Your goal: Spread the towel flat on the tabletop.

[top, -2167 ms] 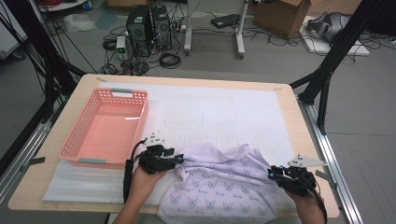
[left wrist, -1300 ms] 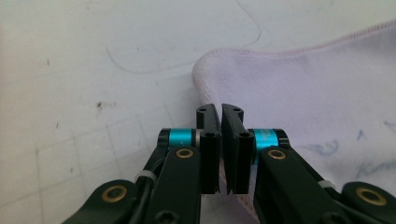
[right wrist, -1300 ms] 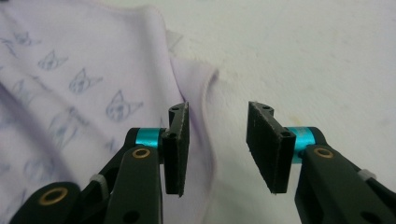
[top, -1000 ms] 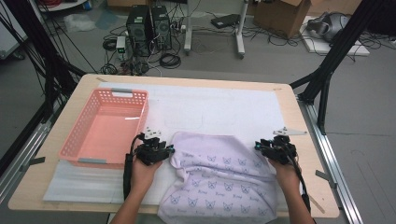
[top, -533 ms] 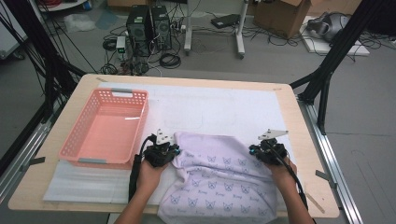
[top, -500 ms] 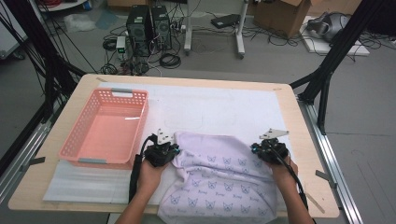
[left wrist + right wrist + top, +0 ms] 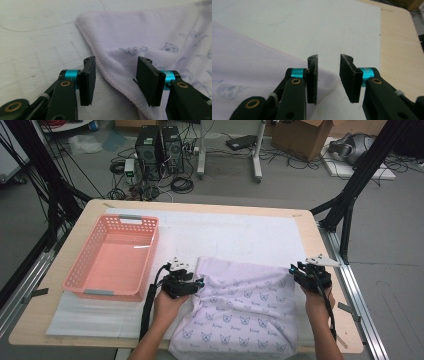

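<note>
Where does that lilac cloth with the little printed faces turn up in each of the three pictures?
High view: the cloth lies bottom centre, between the two grippers.
Left gripper view: it covers the right side, its hemmed edge running between the open jaws.
Right gripper view: it covers the lower left, its corner reaching under the open jaws.
Shared landmark: the white mat under the cloth.

From above the near side we look forward and down over the whole table (image 7: 320, 250). Our two gripper cameras sit low and close, each looking along its own jaws. All three share the lilac cloth (image 7: 245, 305) (opposite corners).
</note>
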The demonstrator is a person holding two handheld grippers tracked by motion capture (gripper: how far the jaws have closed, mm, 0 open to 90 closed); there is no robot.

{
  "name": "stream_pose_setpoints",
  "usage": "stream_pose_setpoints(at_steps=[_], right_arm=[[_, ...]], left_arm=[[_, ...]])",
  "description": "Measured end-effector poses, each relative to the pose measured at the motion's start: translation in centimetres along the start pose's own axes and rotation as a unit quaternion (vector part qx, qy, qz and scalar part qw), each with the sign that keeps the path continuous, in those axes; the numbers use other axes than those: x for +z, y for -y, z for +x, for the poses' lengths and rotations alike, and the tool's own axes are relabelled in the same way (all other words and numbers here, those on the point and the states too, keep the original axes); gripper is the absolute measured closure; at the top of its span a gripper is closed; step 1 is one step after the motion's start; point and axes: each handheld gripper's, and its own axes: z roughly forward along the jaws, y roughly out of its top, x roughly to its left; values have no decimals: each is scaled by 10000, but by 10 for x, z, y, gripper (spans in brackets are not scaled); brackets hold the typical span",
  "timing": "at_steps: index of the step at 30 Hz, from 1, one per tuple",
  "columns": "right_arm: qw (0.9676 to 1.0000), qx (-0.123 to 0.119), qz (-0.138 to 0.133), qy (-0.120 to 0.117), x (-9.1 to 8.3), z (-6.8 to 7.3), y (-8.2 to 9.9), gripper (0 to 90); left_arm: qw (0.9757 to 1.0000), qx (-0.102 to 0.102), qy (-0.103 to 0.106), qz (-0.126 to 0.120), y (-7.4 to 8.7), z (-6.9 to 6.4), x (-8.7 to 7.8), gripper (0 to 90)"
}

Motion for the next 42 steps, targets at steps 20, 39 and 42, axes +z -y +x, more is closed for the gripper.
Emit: stream_pose_setpoints(at_steps=[20, 39, 42], right_arm=[[9851, -243, 845, -1481, -12, 18, 36, 545], [9994, -60, 44, -336, 24, 8, 3, 785], [9992, 148, -40, -363, 13, 2, 4, 692]], left_arm=[[9972, -591, -391, -237, 2, 26, -14, 518], [9937, -691, -757, -445, -13, 37, -9, 608], [9945, -746, -617, -401, -8, 37, -17, 489]])
